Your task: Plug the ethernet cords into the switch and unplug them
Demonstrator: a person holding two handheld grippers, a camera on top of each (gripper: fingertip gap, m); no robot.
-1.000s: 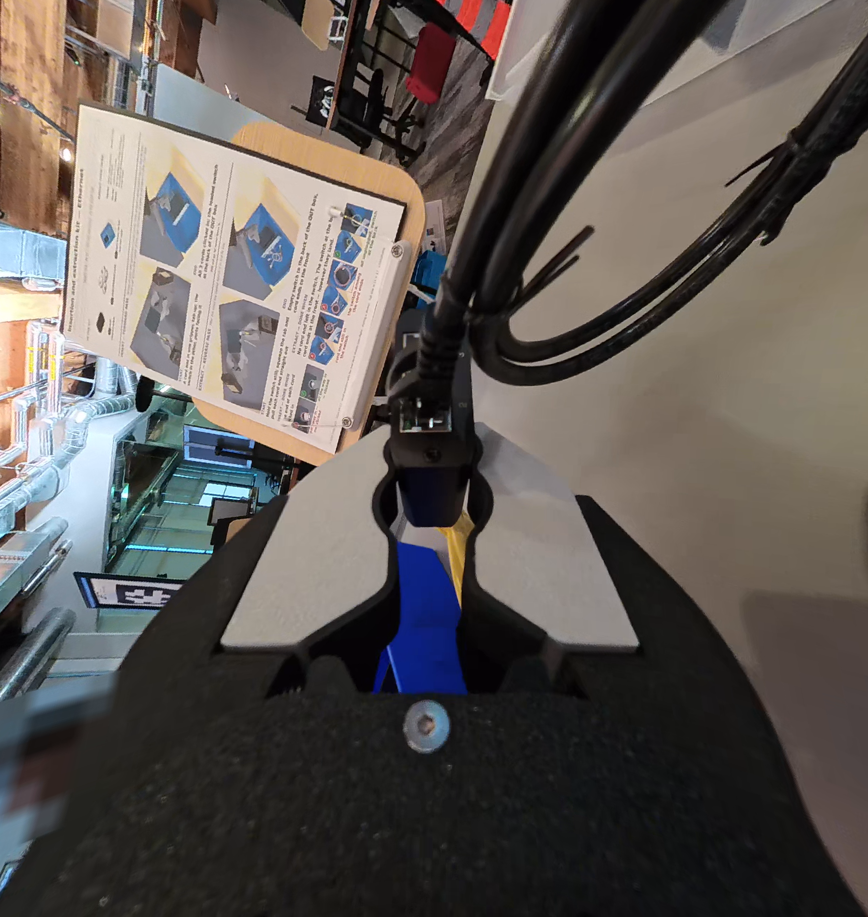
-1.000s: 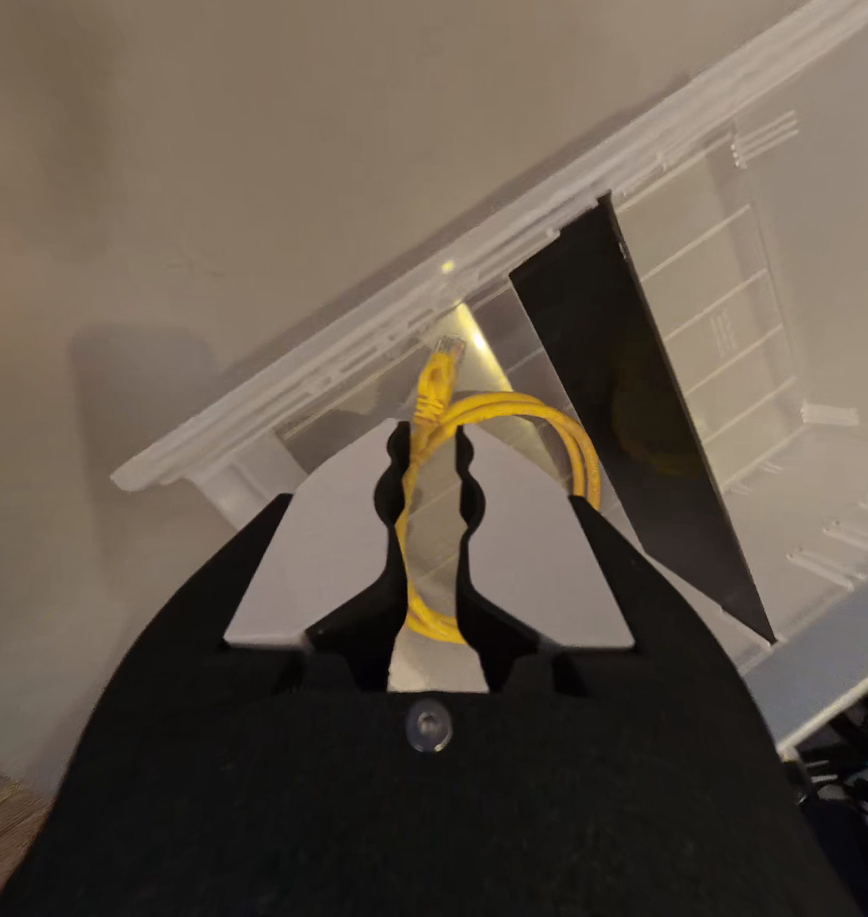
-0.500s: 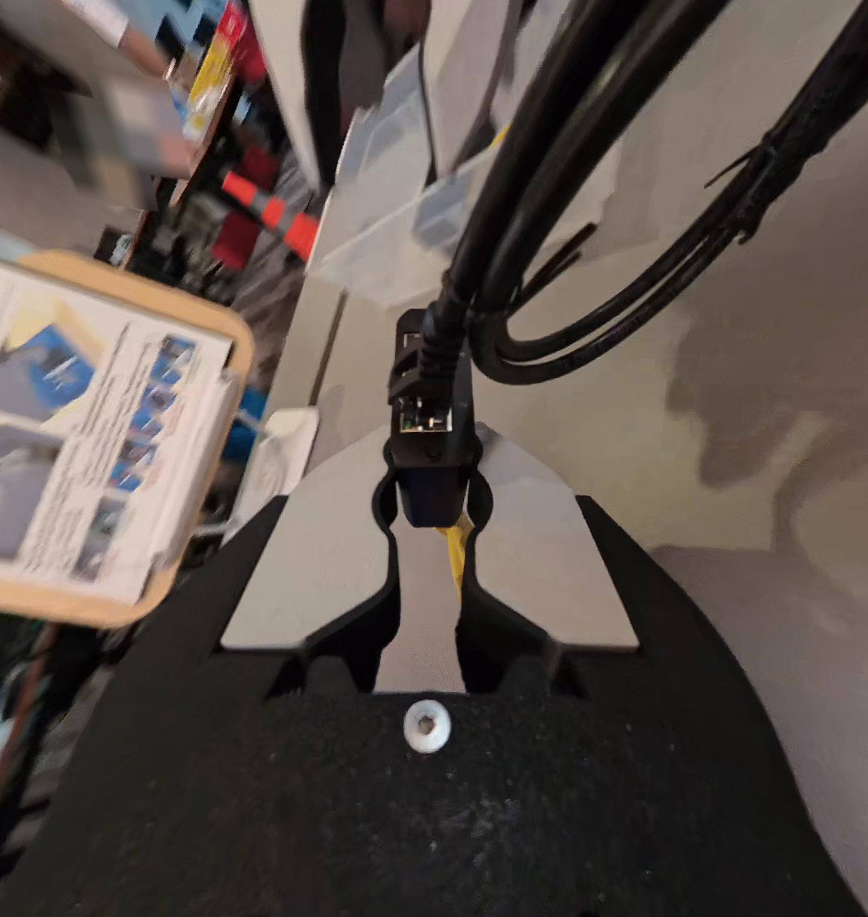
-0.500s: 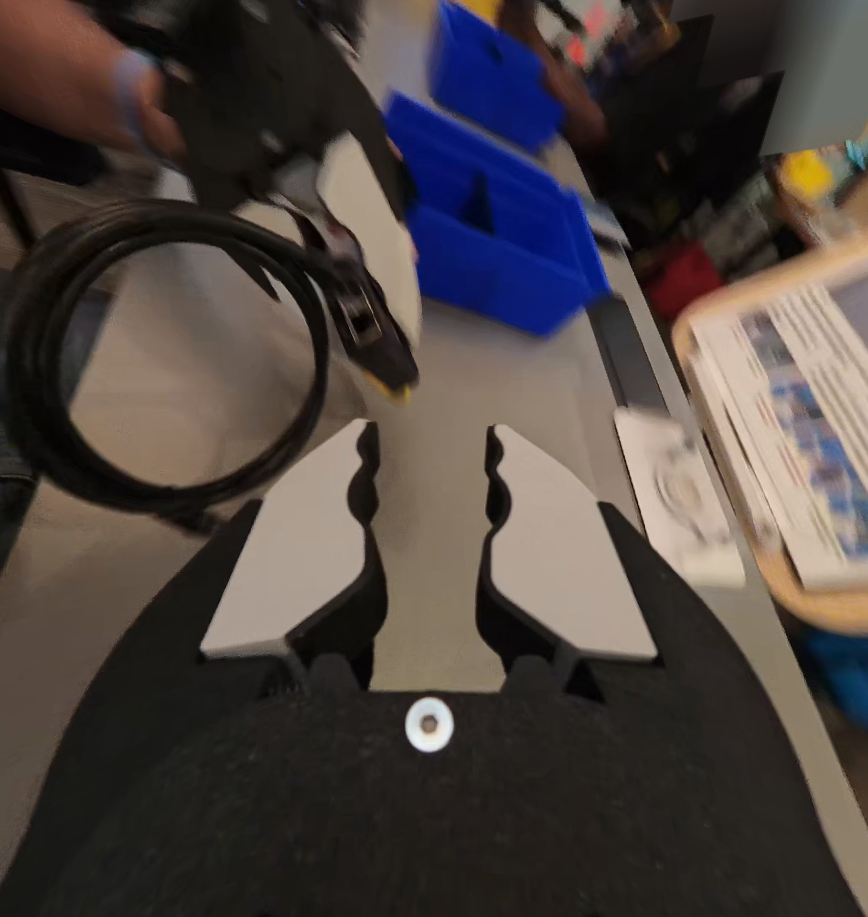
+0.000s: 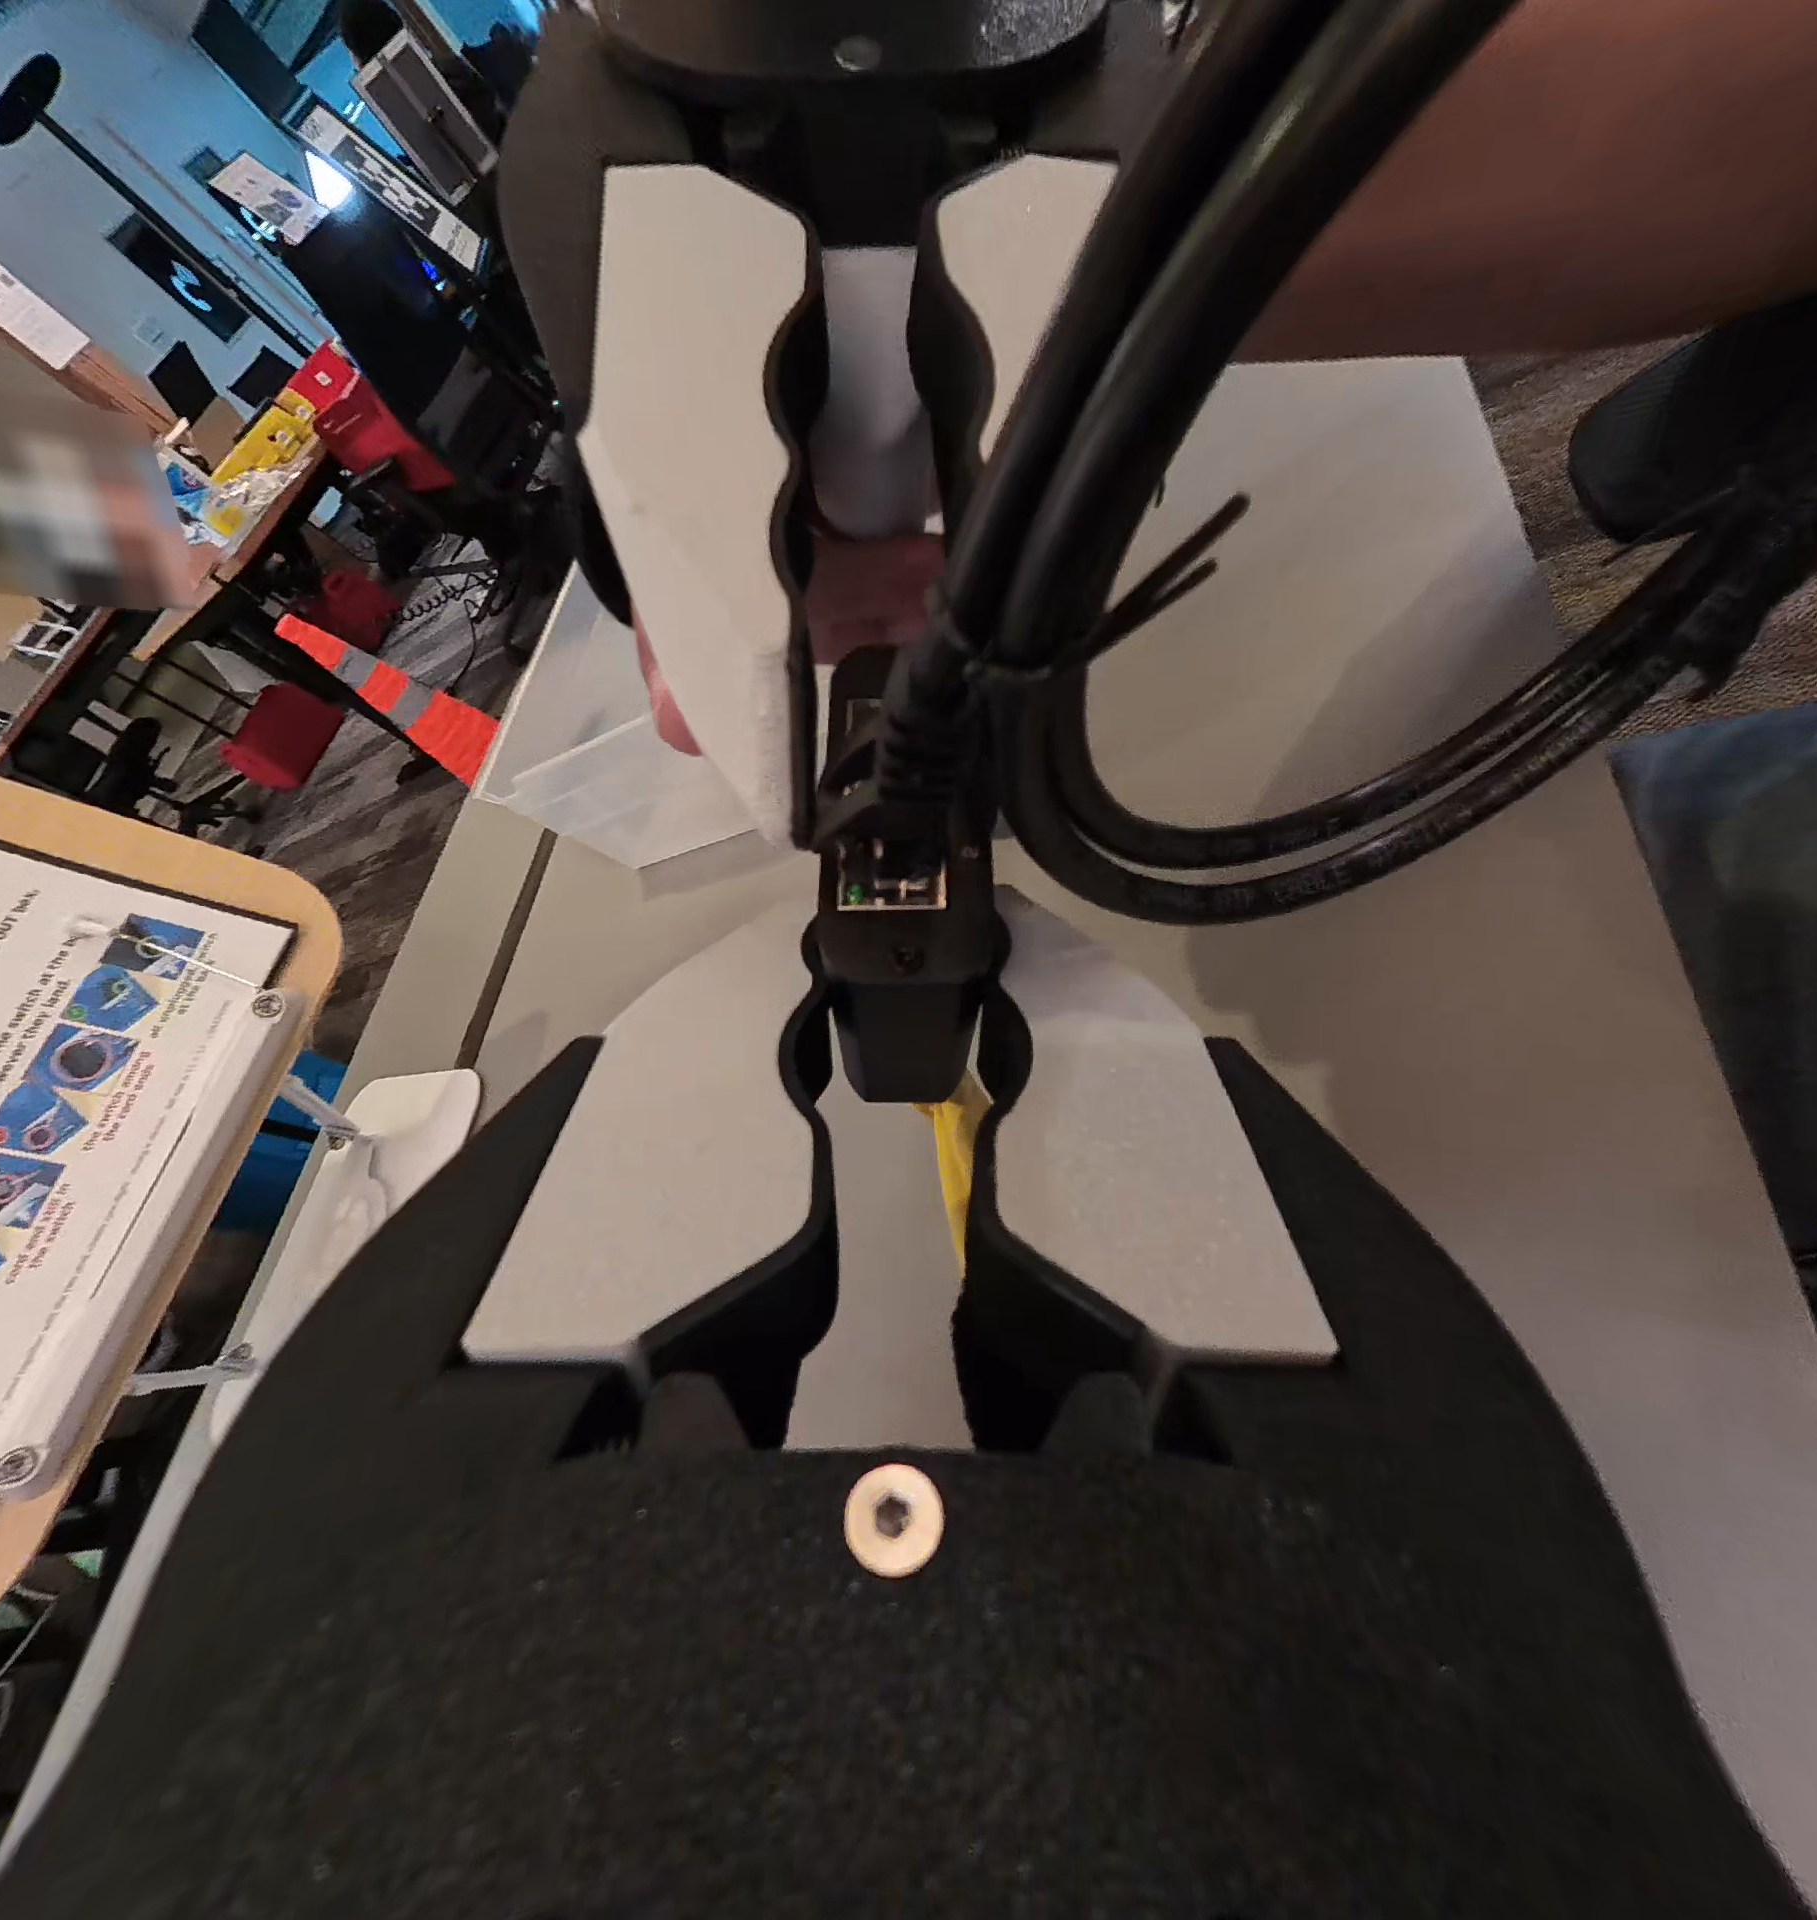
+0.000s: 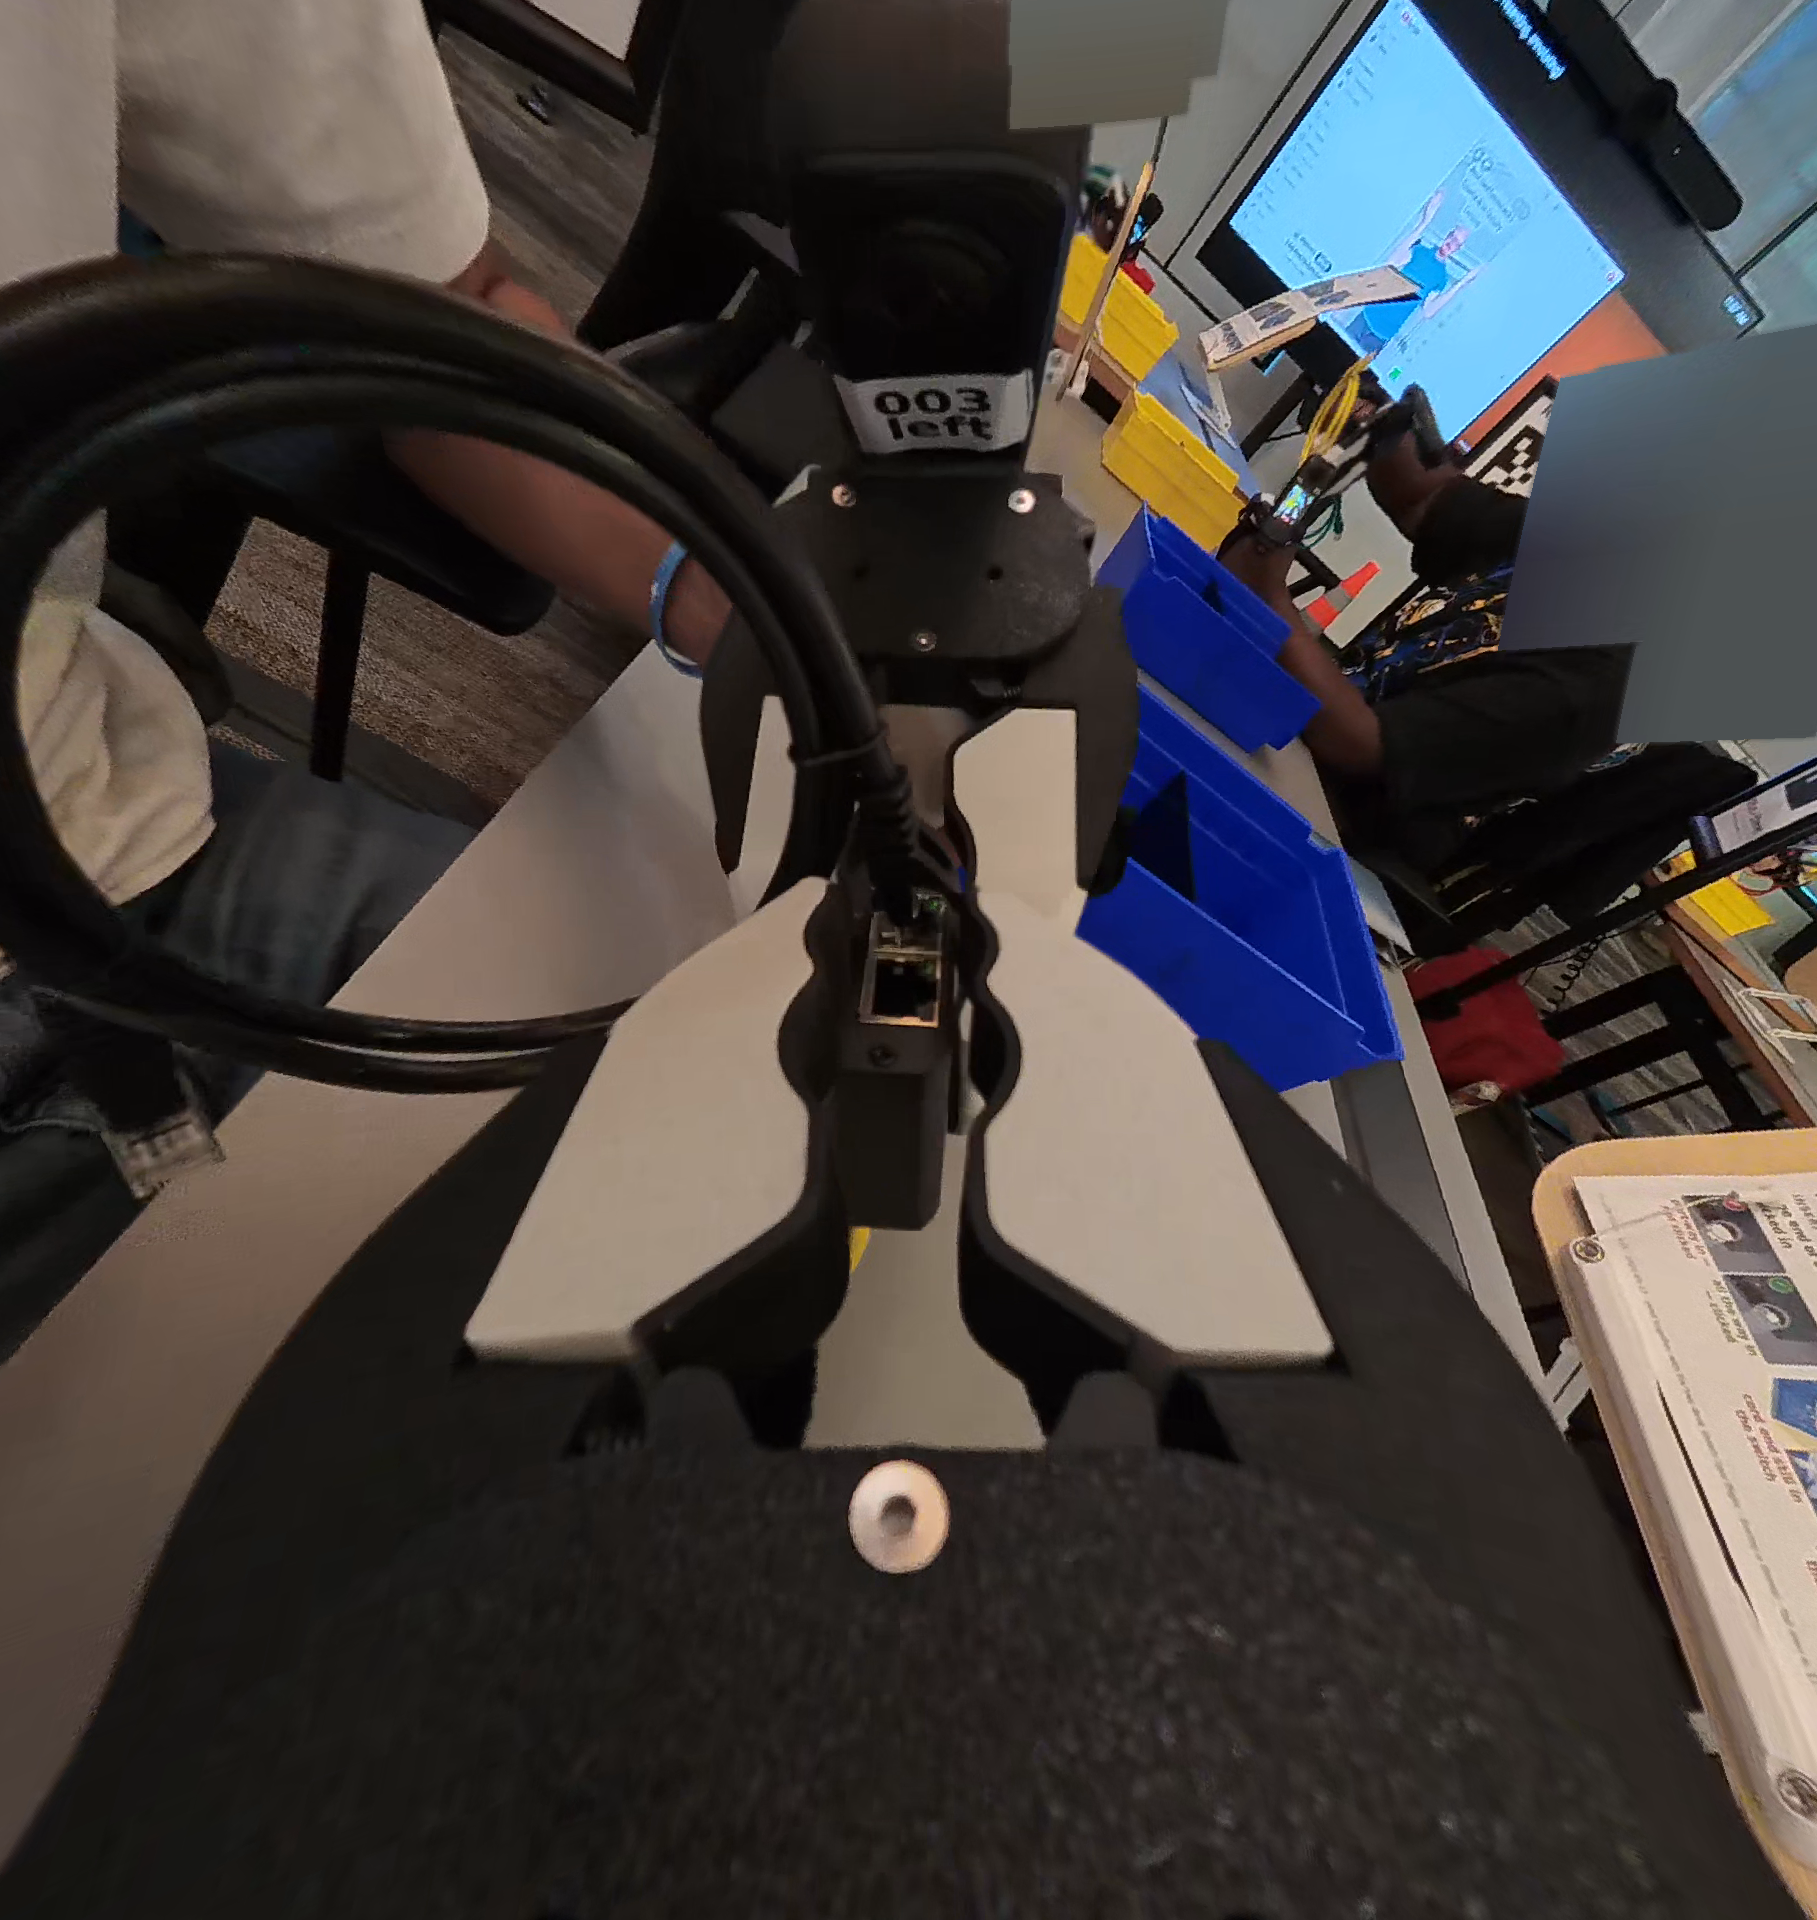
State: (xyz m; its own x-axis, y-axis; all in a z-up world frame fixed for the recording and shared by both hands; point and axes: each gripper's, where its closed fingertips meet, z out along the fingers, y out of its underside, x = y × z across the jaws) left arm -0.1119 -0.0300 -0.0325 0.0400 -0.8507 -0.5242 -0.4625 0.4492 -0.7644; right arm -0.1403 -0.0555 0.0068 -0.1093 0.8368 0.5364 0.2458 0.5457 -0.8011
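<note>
1. My left fingers (image 5: 675, 1195) are holding the small black switch (image 5: 899, 935) narrowly at their tips. My right fingers (image 6: 675, 1143) are closing narrowly on the same switch from the opposite end, and their pads look pressed to its sides. If the two pairs are pulling or twisting against each other, the switch could be slipping out of one grip.

2. The black cord (image 5: 1299, 862) is sitting plugged into the port nearer my left fingertips. Its boot is lying just beside one right finger. If that finger is squeezing the boot rather than the latch, a pull would be straining the cord while the plug stays locked.

3. The cord's heavy coil (image 6: 364, 312) is hanging off to the left of my right fingers, with its free plug (image 6: 161, 1143) dangling below. I judge its weight is dragging the switch sideways and could be tilting it in my grip.

4. The empty port (image 6: 896, 995) is lying between my right fingertips, so they may be blocking any plug heading there.

5. Something yellow (image 5: 951, 1153) is showing under the switch, between my left fingers. I cannot tell what it is, and it could be snagging.

6. The switch is sitting above the surface (image 5: 1403, 1143), so a slip means a drop.
</note>
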